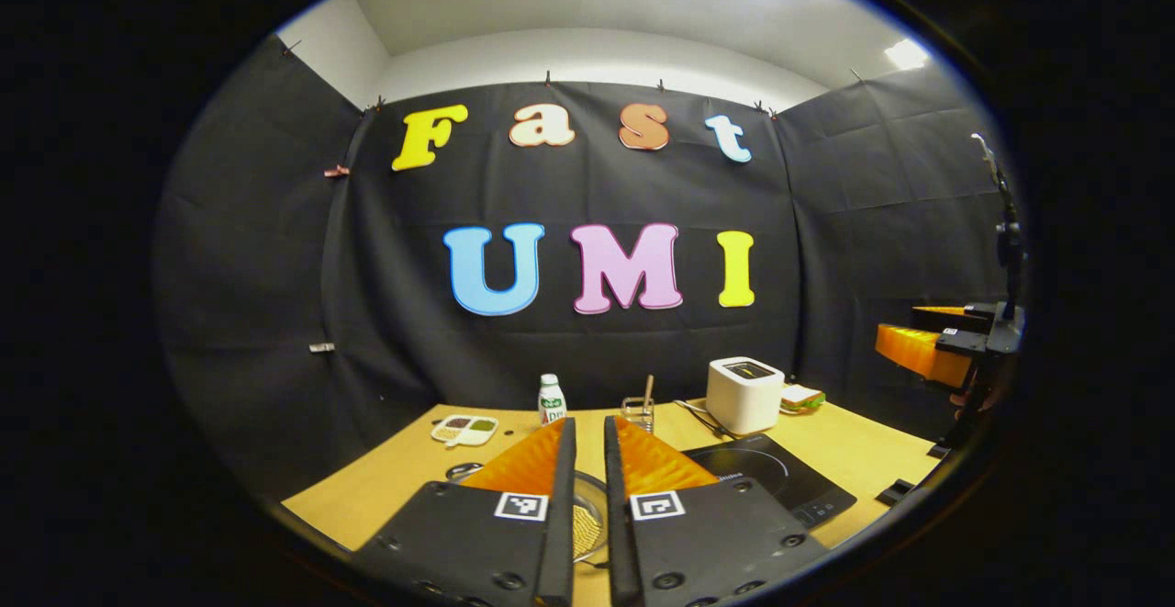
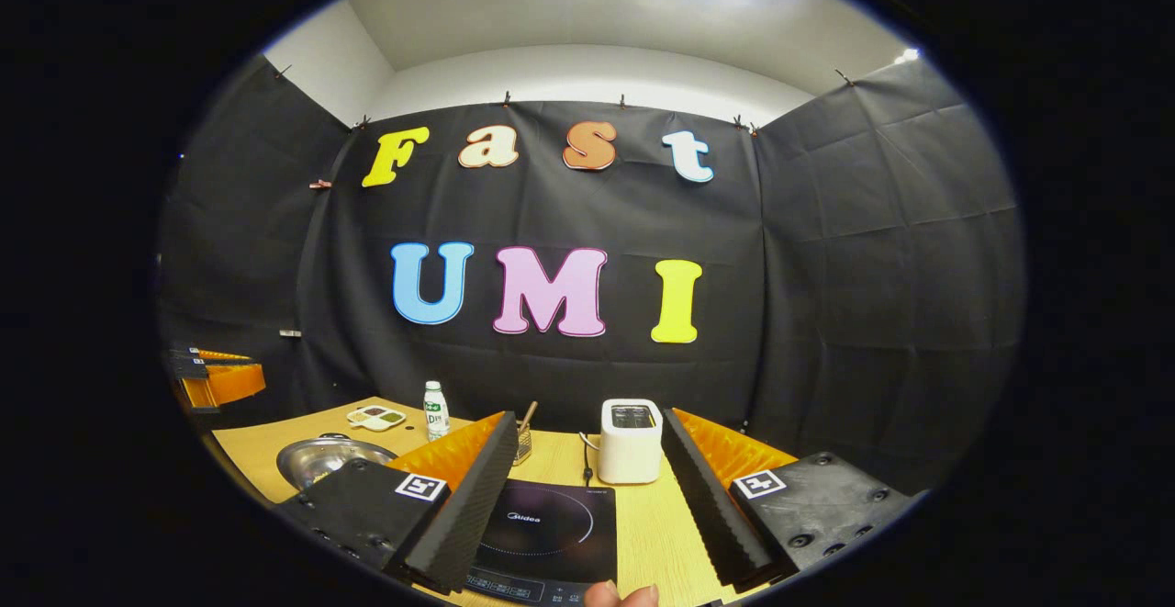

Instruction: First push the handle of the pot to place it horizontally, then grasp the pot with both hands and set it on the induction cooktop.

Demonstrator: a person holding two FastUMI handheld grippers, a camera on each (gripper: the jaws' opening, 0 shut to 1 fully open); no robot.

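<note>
Left claw (image 1: 588, 460) is hovering above the wooden table (image 1: 395, 478) with its two orange-backed fingers nearly pressed together, leaving only a narrow gap, and nothing is being pinched between them. Through this gap the rim of the steel pot (image 1: 587, 520) is showing, so the pot is sitting on the table right under and before this claw, to the left of the black induction cooktop (image 1: 780, 483). In the right gripper view the right claw (image 2: 587, 488) is standing wide spread above the induction cooktop (image 2: 546, 524), holding nothing, and a fingertip of the person (image 2: 624, 596) is peeking at the bottom edge. The pot (image 2: 321, 460) is lying to the left of the cooktop there, apart from it. At the far side of the table a white toaster (image 2: 631, 442), a small bottle (image 2: 435, 410), a divided dish (image 2: 376, 418) and a wire holder with a stick (image 2: 523, 437) are standing. A sandwich (image 1: 801, 397) is resting just beside the toaster (image 1: 744, 394).
</note>
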